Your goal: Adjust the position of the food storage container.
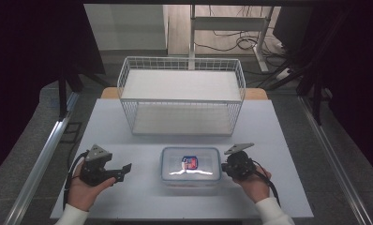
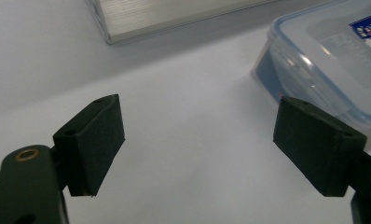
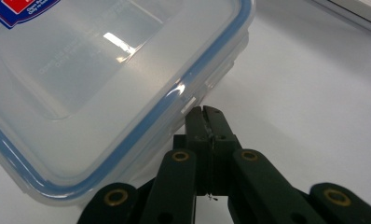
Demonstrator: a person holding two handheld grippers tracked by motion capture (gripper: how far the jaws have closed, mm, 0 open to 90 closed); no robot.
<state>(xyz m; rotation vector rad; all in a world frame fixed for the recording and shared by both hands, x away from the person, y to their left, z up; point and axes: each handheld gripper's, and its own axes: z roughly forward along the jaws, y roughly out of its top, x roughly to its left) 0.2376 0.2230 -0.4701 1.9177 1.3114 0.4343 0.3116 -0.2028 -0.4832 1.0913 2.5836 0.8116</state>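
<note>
The lidded plastic container (image 1: 190, 166) sat near the table's (image 1: 278, 140) front edge with its lid on, nothing yet shifted. The right hand-held gripper (image 3: 207, 112), jaws pressed together, nosed against a side latch, while the left hand-held gripper (image 2: 197, 144) waited beside it with jaws apart. A wire basket (image 1: 181, 96) stood toward the back edge, blocking nothing.

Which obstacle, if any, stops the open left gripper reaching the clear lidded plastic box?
Probably none: the left gripper stands open beside the clear plastic box, with bare white table between them.
</note>
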